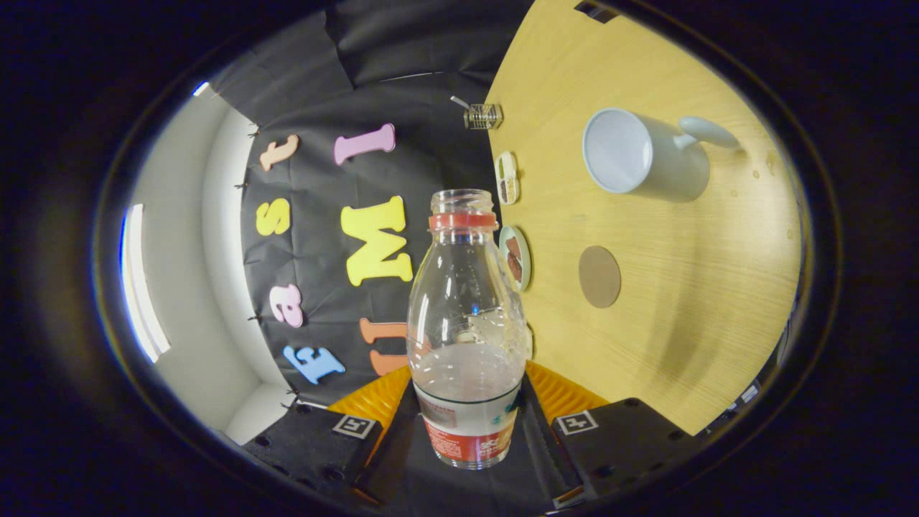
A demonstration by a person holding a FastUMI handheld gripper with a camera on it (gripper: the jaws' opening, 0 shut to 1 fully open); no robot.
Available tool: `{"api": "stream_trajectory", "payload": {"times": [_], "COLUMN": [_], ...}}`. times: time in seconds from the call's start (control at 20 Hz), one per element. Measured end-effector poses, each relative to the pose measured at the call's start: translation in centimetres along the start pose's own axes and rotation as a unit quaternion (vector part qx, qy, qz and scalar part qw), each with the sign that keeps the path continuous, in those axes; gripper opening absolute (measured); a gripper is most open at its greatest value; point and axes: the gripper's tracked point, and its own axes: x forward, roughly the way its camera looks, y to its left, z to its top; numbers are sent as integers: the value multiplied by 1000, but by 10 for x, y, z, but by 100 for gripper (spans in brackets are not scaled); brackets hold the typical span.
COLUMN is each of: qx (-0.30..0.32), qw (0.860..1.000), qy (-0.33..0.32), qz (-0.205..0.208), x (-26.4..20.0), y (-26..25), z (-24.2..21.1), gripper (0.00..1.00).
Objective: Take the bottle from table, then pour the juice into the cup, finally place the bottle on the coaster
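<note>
Gripper cam rides on the gripper (467, 420), facing fwd along its fingers w/ the bottle (465, 337) very close at 6 o'clock – view rolled sideways, so the table (689, 345) stands at 3 o'clock, booth wall at 9.

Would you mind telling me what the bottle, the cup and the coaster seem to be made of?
Bottle, held between the gripper fingers: clear thin plastic, glossy with see-through walls. Cup on the table: likely glazed ceramic, smooth white and opaque, though plastic is possible. Coaster: matte brown disc, perhaps cork or fibreboard.
</note>
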Motion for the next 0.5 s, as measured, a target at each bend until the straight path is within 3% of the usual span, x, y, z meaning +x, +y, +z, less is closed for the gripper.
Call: {"api": "stream_trajectory", "payload": {"times": [0.5], "qx": [35], "qw": [999], "qy": [-4], "qz": [14], "x": [5], "y": [5], "z": [19], "gripper": [77]}}
